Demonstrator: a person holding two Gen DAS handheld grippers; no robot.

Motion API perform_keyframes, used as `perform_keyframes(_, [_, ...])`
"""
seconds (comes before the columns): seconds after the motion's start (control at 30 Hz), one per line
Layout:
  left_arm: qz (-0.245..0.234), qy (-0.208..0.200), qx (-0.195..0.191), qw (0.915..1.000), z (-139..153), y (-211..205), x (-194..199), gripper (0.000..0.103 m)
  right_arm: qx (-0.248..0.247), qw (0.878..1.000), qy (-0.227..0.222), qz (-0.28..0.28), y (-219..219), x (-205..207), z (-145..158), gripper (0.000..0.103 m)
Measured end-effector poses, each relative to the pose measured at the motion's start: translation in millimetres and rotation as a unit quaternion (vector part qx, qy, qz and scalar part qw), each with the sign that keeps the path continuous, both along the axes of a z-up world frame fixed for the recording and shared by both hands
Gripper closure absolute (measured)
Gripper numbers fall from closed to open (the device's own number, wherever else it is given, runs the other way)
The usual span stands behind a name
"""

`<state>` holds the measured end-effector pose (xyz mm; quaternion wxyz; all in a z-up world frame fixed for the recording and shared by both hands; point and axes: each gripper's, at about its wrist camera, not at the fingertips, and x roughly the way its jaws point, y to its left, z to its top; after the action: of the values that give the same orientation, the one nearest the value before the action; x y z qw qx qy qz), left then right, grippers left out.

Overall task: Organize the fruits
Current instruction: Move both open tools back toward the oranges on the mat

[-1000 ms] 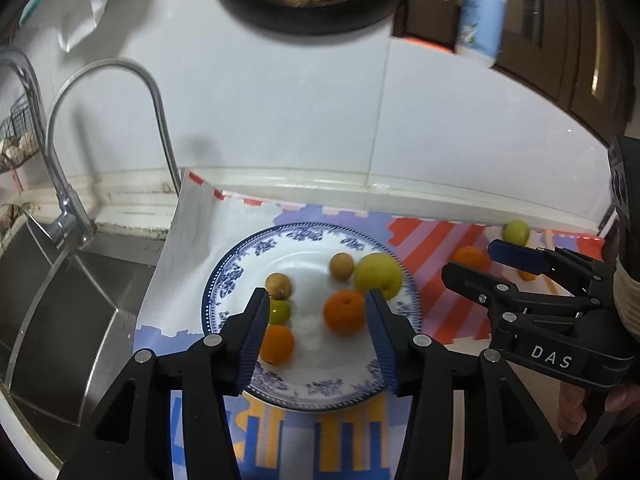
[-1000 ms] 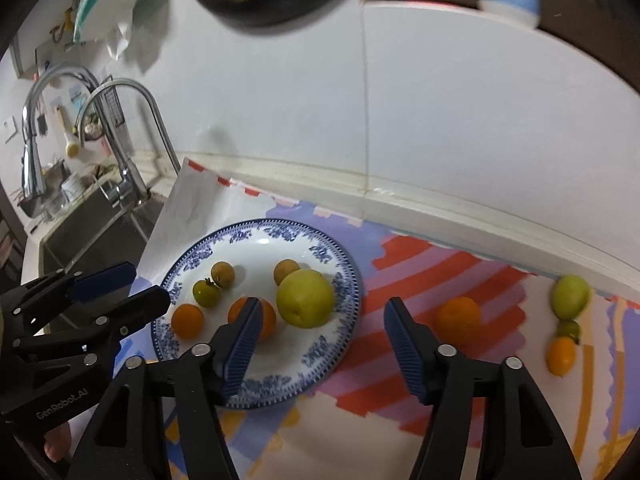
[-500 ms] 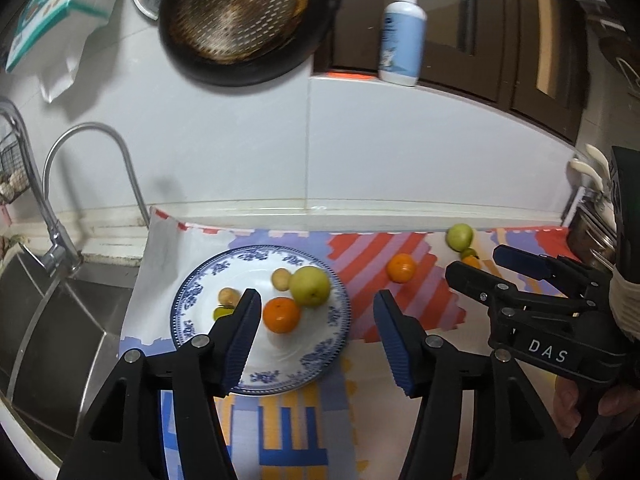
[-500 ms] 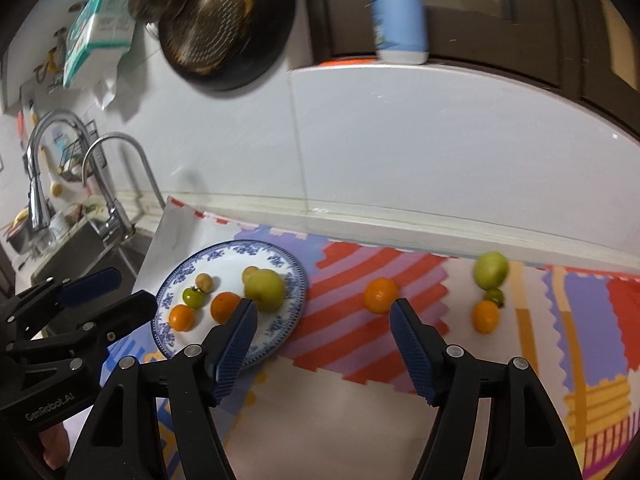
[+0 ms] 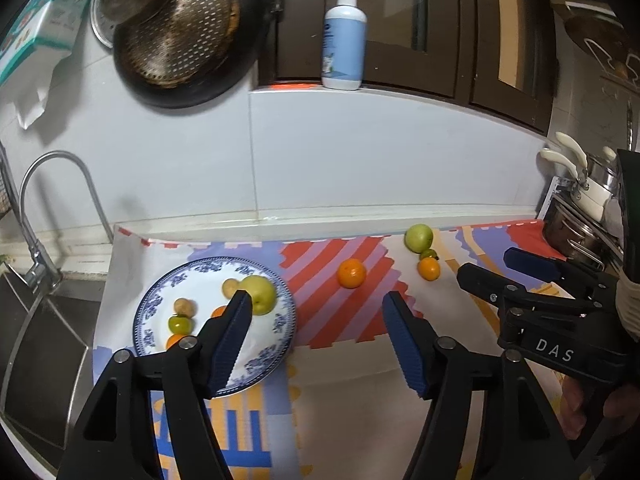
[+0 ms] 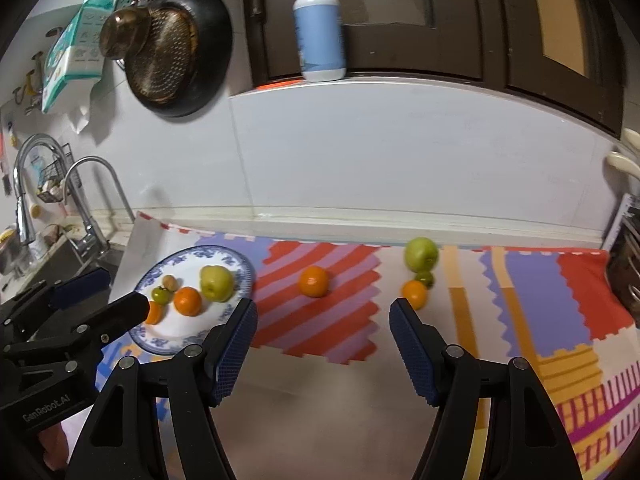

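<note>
A blue-patterned plate (image 5: 160,304) (image 6: 240,268) lies at the left of the colourful mat, holding a yellow-green pear (image 5: 262,294) (image 6: 217,282), oranges and small fruits. One orange (image 5: 351,273) (image 6: 314,281) lies alone on the red stripes. Farther right a green apple (image 5: 418,237) (image 6: 421,254), a small green fruit and a small orange (image 5: 428,269) (image 6: 415,293) sit together. My left gripper (image 5: 316,316) hangs above the mat right of the plate, its jaws opening with nothing between them. My right gripper (image 6: 323,320) is open and empty, short of the lone orange.
A sink with a curved tap (image 5: 52,184) lies left of the mat. A pan (image 5: 180,40) hangs on the white wall; a soap bottle (image 5: 344,40) stands on the ledge above. Pots (image 5: 584,208) crowd the right end of the counter.
Both grippers have pulled back and risen from the plate, so more counter and the fruits at the right show. The left jaws stand wider apart.
</note>
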<state>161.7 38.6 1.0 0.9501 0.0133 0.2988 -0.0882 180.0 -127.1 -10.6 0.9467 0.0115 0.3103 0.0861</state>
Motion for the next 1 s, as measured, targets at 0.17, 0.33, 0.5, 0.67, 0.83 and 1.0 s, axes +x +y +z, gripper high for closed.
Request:
perform_keyframes(0.17, [-0.002, -0.005, 0.007, 1.0, -3.2, -16.7, 4.5, 0.025, -0.004, 1.0, -0.003, -0.015, -18.7, 0.8, 0.3, 0.034])
perform_keyframes(0.33, [-0.006, 0.002, 0.006, 1.0, -10.7, -29.5, 15.3, 0.017, -0.006, 1.0, -0.004, -0.029, -33.9, 6.5, -3.5, 0.034])
perform_keyframes(0.5, [-0.007, 0.007, 0.007, 0.9999, -22.1, -38.8, 33.2, 0.015, 0.0, 0.999, 0.004, -0.041, -43.8, 20.3, -13.5, 0.034])
perform_keyframes(0.67, [-0.016, 0.014, 0.013, 0.9997, -33.1, -44.5, 52.4, 0.016, -0.003, 0.998, 0.016, -0.054, -49.8, 39.1, -27.2, 0.034])
perform_keyframes(0.83, [-0.023, 0.018, 0.016, 0.9995, -43.1, -51.1, 72.5, 0.016, -0.002, 0.998, 0.036, -0.06, -57.6, 58.2, -41.8, 0.034])
perform_keyframes(1.0, [-0.027, 0.026, 0.017, 0.9992, -52.2, -56.0, 90.8, 0.016, -0.002, 0.997, 0.047, -0.062, -63.8, 75.6, -54.9, 0.034])
